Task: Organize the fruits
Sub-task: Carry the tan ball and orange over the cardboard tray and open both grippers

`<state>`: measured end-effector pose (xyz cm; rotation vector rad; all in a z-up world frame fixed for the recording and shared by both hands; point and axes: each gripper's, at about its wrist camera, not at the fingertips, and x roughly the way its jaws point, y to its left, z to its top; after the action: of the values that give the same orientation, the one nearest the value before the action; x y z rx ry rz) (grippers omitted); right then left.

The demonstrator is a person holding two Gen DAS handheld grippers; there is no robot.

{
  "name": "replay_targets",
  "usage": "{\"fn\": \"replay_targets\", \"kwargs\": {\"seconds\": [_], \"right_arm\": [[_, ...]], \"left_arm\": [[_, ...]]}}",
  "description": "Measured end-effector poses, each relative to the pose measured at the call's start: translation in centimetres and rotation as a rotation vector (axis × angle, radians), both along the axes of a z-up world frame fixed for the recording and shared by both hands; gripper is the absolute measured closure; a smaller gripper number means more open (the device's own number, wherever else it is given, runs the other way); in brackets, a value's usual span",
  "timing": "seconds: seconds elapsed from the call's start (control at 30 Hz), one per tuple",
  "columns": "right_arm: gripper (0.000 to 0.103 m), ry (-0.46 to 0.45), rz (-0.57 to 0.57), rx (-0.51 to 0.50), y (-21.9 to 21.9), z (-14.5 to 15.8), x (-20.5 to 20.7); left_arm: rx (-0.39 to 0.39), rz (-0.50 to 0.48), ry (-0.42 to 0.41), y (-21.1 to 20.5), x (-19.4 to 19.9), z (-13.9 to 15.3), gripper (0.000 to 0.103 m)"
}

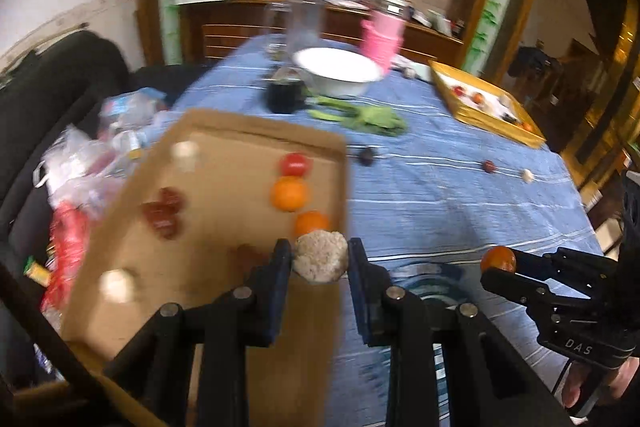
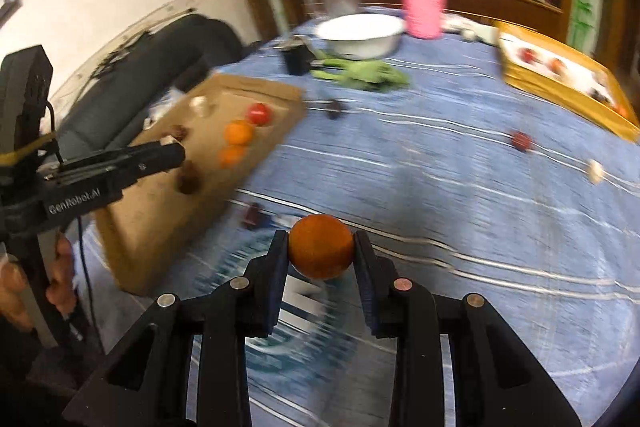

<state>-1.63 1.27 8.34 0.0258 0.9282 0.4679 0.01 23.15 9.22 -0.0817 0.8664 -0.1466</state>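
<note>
We see the left gripper [image 1: 319,259] clamped on a pale, rough ball [image 1: 319,255], pinched at the fingertips and held above the near corner of the cardboard tray [image 1: 224,187]. The right gripper [image 2: 321,254] grips an orange [image 2: 321,246] the same way, over the blue cloth [image 2: 440,155] just right of the tray. In the tray lie two oranges [image 1: 289,193], a red fruit [image 1: 295,164] and some dark red ones [image 1: 164,213]. Farther off stand a white bowl [image 1: 338,71] and a yellow tray [image 1: 486,103].
</note>
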Motion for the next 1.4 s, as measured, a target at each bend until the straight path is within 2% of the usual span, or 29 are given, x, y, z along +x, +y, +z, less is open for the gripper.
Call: {"fn": "replay_targets", "kwargs": {"seconds": [0.3, 0.57, 0.83, 1.07, 1.4], "right_arm": [[0.072, 0.004, 0.194, 0.016, 10.8, 0.4, 0.7], [0.073, 0.061, 0.312, -0.023, 17.6, -2.3, -0.1], [0.073, 0.089, 0.287, -0.064, 19.1, -4.0, 0.4], [0.072, 0.108, 0.265, -0.088, 19.6, -5.0, 0.1], [0.067, 0.087, 0.247, -0.111, 18.4, -4.4, -0.9]], "left_arm": [[0.029, 0.141, 0.036, 8.9, -1.6, -1.5, 0.072], [0.018, 0.155, 0.09, 11.3, -2.3, -4.0, 0.072], [0.021, 0.123, 0.125, 11.5, -1.8, -5.5, 0.072], [0.063, 0.098, 0.131, 11.2, -1.3, -6.2, 0.072], [0.08, 0.094, 0.123, 11.4, -1.5, -6.0, 0.071]]}}
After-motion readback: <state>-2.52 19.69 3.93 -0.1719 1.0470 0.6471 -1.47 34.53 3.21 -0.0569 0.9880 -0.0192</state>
